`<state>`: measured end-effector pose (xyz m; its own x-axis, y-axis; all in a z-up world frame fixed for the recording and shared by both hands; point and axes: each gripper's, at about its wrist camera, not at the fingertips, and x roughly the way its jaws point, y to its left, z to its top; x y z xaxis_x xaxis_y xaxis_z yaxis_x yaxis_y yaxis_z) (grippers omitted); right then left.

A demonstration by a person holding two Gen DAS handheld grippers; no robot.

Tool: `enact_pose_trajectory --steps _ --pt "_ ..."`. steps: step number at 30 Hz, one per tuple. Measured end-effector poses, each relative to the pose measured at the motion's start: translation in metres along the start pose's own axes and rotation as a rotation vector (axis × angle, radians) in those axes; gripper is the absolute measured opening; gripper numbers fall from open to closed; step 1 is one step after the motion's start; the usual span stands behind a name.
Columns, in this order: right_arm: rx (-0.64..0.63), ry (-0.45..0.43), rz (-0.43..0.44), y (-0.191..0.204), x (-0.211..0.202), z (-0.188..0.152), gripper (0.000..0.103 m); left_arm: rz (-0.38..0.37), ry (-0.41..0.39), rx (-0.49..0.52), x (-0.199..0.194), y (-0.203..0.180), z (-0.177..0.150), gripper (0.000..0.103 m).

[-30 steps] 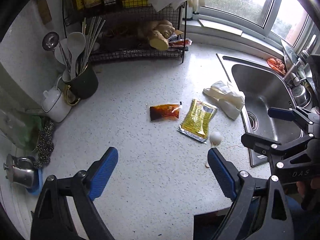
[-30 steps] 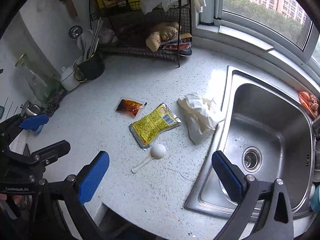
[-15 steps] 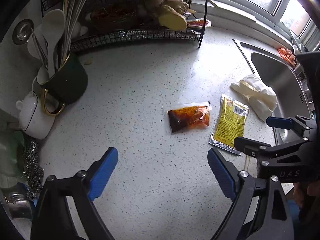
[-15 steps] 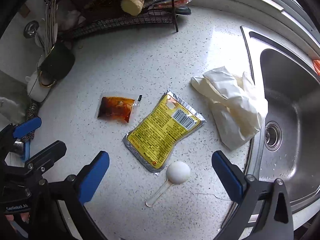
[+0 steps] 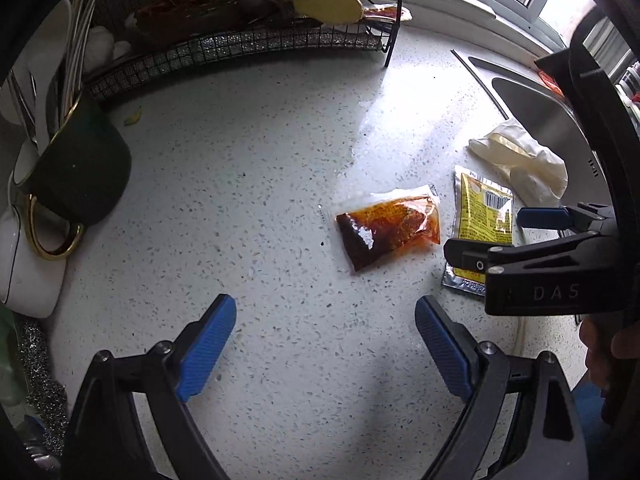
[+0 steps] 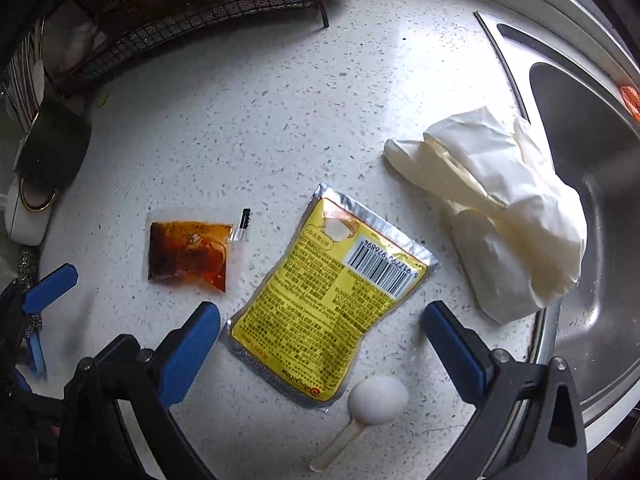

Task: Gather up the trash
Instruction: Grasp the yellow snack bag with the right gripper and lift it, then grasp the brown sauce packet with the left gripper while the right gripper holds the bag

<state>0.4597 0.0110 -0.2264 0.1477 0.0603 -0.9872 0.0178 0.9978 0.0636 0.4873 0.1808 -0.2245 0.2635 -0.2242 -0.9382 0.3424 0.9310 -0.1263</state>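
Both tools, left tool (image 5: 325, 346) and right tool (image 6: 320, 354), spread over two sachets (image 6: 326, 300), one spoon (image 6: 372, 404), one glove (image 6: 504, 208).

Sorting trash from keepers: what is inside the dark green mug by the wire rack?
The dark green mug holds upright utensils: metal rods and a white spoon rise above its rim. Their lower ends and anything else inside are hidden by the mug's wall.

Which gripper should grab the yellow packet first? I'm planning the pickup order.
Right. The right gripper is open with the yellow packet lying between its fingers. The left gripper is open over bare counter, nearer the sauce sachet.
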Motion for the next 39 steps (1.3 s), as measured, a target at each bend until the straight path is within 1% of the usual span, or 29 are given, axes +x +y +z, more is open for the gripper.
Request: enact_pose_trajectory --steps 4,6,7,9,10,11,13,15,17,21,22,23,27,31,34,37,39 --pt "-0.05 -0.011 -0.048 0.009 0.003 0.005 0.102 0.014 0.003 0.008 0.003 0.004 -0.002 0.09" --pt "-0.095 -0.019 -0.079 0.018 0.005 0.004 0.097 0.018 0.006 0.02 0.004 0.005 -0.004 0.09" --pt "-0.115 -0.028 -0.088 0.029 0.005 0.002 0.093 0.02 0.007 0.023 0.004 0.005 -0.005 0.09" --pt "-0.14 -0.039 -0.082 0.037 0.003 -0.001 0.084 0.022 0.009 0.028 0.004 0.004 -0.004 0.09" --pt "-0.152 -0.044 -0.08 0.043 0.001 -0.003 0.077 0.022 0.009 0.027 0.003 0.005 -0.005 0.09" --pt "-0.161 -0.049 -0.078 0.05 -0.001 -0.004 0.066 0.022 0.009 0.025 0.002 0.005 -0.005 0.09" --pt "-0.184 -0.059 -0.073 0.059 -0.002 -0.005 0.058 0.019 0.007 0.019 -0.001 0.007 -0.008 0.09" --pt "-0.205 -0.064 -0.066 0.063 -0.003 -0.005 0.055 0.013 0.007 0.011 -0.004 0.008 -0.009 0.09" --pt "-0.234 -0.073 -0.055 0.068 -0.005 -0.009 0.047 0.005 0.01 0.005 -0.007 0.01 -0.01 0.09" --pt "-0.265 -0.075 -0.03 0.062 -0.013 -0.018 0.038 0.013 0.01 0.019 -0.016 0.013 -0.013 0.09" --pt "-0.272 -0.08 -0.027 0.057 -0.016 -0.026 0.036 0.012 0.009 0.028 -0.016 0.012 -0.011 0.09" --pt "-0.273 -0.086 -0.021 0.054 -0.018 -0.03 0.034 0.007 0.009 0.038 -0.018 0.012 -0.01 0.09" --pt "-0.225 -0.09 0.021 0.035 -0.032 -0.039 0.034 -0.023 -0.004 0.078 -0.021 0.01 0.0 0.09" --pt "-0.2 -0.113 0.047 0.021 -0.049 -0.046 0.034 -0.057 -0.007 0.156 -0.014 0.007 0.018 0.09" --pt "-0.189 -0.131 0.061 0.009 -0.06 -0.049 0.034 -0.082 0.0 0.222 -0.003 0.0 0.03 0.09" --pt "-0.183 -0.14 0.084 0.0 -0.06 -0.045 0.034 -0.079 0.015 0.283 0.012 -0.011 0.039 0.09" --pt "-0.182 -0.14 0.088 -0.011 -0.062 -0.043 0.034 -0.099 0.023 0.309 0.022 -0.016 0.043 0.09"
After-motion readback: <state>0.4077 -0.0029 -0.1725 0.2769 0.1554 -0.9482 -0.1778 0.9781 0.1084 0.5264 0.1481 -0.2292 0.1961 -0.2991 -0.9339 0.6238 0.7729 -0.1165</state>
